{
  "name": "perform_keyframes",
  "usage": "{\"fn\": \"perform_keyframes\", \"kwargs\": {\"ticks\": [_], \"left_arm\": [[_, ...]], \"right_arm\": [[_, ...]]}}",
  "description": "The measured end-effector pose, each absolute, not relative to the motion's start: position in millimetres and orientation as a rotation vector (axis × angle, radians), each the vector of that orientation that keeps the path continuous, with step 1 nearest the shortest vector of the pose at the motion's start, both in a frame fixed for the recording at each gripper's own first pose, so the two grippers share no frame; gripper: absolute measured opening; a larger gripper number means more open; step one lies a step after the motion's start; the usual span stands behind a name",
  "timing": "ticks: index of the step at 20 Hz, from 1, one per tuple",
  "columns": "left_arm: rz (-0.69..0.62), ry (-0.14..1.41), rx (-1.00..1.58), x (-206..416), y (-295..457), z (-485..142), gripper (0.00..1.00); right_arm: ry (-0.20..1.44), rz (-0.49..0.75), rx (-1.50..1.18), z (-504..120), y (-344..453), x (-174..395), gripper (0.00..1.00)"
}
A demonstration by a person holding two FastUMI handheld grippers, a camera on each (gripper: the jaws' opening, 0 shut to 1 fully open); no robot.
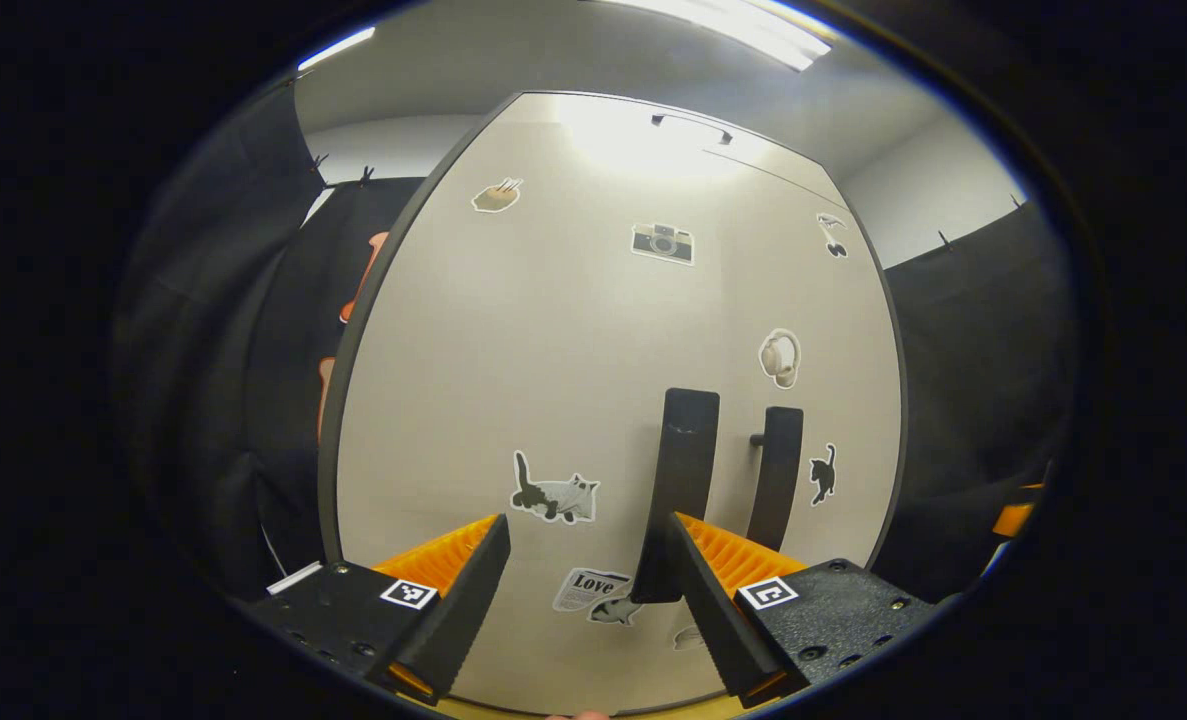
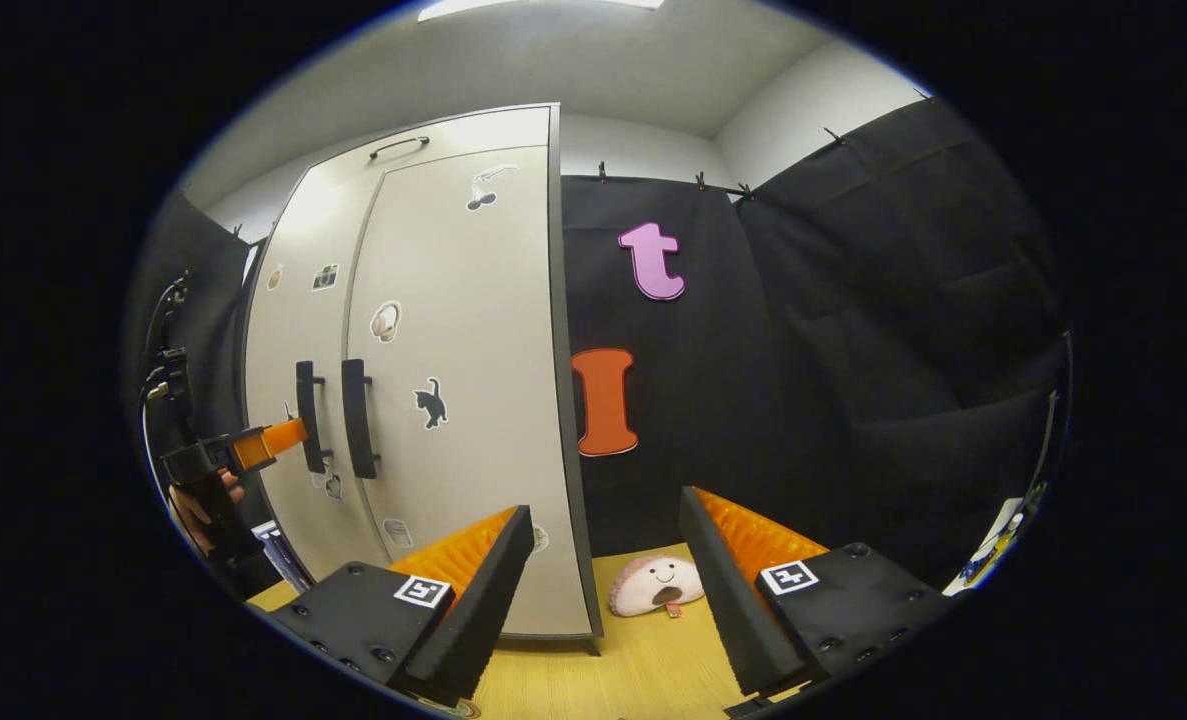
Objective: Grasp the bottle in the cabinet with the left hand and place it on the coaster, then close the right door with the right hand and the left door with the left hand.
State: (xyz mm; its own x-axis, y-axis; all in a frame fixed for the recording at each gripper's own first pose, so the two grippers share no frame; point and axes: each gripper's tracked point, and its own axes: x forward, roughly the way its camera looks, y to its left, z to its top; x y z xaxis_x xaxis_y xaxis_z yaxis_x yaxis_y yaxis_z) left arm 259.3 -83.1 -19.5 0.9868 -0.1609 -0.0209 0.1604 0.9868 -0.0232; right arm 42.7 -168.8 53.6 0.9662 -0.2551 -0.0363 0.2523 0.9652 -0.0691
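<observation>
Your left gripper [image 1: 585,560], fingers wide and empty, faces the left door [image 1: 553,400] by its handle [image 1: 681,480], bottle unseen behind apparently shut doors, so a hasty reach jams that handle.

Overhead ceiling strips [image 1: 723,28] are lighting your booth evenly. Glare is washing out the cabinet [image 1: 653,140] top in your left gripper view. Fisheye distortion is bowing the cabinet's straight edges toward the rims. Both views are staying sharp; the black cloth [image 2: 853,330] is reading dim.
</observation>
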Motion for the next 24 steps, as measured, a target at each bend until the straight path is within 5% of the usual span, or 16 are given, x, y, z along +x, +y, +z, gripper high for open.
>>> {"fn": "perform_keyframes", "kwargs": {"ticks": [3,4,5,10,24], "left_arm": [[-0.163,0.022,-0.016,252,-82,-17,0.94],[-0.168,0.016,-0.008,247,-81,-15,0.94],[-0.17,0.011,0.003,240,-79,-11,0.98],[-0.155,-0.015,0.06,197,-67,8,0.94],[-0.047,0.026,-0.053,105,-23,4,0.95]], "right_arm": [[0.043,-0.245,-0.069,56,-164,44,0.97],[0.043,-0.239,-0.065,56,-161,44,0.88],[0.044,-0.229,-0.058,56,-157,45,0.97],[0.036,-0.163,-0.038,54,-133,42,1.0],[0.048,-0.068,-0.037,46,-101,26,0.97]]}}
